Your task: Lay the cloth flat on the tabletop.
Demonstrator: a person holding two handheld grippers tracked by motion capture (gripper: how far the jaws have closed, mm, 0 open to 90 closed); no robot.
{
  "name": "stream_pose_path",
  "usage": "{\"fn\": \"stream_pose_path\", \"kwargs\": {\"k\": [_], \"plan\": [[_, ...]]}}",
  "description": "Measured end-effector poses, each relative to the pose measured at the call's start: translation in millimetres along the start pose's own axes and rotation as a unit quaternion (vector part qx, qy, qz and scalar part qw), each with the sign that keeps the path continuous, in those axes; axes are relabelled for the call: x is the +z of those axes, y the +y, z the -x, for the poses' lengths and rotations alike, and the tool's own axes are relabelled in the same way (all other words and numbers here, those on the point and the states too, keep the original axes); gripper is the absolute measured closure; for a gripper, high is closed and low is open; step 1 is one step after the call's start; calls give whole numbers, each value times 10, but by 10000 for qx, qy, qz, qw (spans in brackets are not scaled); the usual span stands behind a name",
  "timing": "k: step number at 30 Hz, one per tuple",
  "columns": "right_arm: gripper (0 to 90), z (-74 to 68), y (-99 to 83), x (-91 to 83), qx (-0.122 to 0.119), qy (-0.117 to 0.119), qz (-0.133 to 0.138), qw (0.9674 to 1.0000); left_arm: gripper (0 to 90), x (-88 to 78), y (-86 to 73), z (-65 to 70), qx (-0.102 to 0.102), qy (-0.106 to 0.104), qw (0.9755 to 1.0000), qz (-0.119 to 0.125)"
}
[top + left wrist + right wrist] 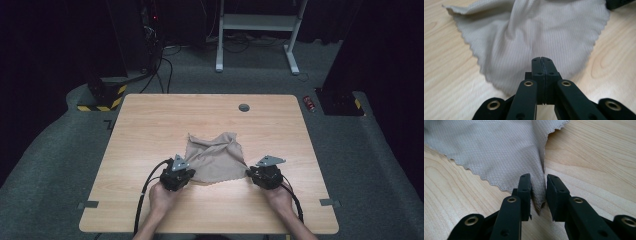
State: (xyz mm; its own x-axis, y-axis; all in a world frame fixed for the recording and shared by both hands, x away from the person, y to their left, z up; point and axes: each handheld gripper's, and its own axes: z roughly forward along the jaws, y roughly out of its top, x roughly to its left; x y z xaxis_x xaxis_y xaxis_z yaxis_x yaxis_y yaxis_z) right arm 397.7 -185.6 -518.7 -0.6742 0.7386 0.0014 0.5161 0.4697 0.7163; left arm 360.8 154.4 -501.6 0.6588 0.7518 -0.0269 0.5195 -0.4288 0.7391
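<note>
a beige cloth (215, 157) lies rumpled on the bench (150, 125), between the two hands. the left tongs (541, 60) are pressed fully together at the cloth's near left edge; whether any fabric is pinched between them is hard to tell, since the cloth seems to lie just beyond the tips. the right tongs (539, 186) stand slightly apart with the cloth's near right corner hanging between them, one pad touching it. if the hands pull apart now, that corner could slip free, as the hold looks loose.
</note>
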Motion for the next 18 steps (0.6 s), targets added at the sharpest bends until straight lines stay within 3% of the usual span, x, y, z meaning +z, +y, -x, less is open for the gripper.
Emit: {"fn": "stream_pose_path", "kwargs": {"k": [3, 6, 10, 18], "plan": [[741, -8, 1, -10, -42, -14, -29, 10000, 896, -65, -106, -2, -20, -74, 10000, 21], [805, -36, 0, -27, -121, -2, -92, 9999, 897, -116, -183, 11, -31, -101, 9999, 52], [851, -120, -2, -75, -347, 104, -180, 9992, 897, -169, -238, 10, -33, -87, 9999, 54], [877, -371, -163, -238, -511, 467, -227, 9973, 895, -229, -391, -37, -84, -68, 9999, -29]]}}
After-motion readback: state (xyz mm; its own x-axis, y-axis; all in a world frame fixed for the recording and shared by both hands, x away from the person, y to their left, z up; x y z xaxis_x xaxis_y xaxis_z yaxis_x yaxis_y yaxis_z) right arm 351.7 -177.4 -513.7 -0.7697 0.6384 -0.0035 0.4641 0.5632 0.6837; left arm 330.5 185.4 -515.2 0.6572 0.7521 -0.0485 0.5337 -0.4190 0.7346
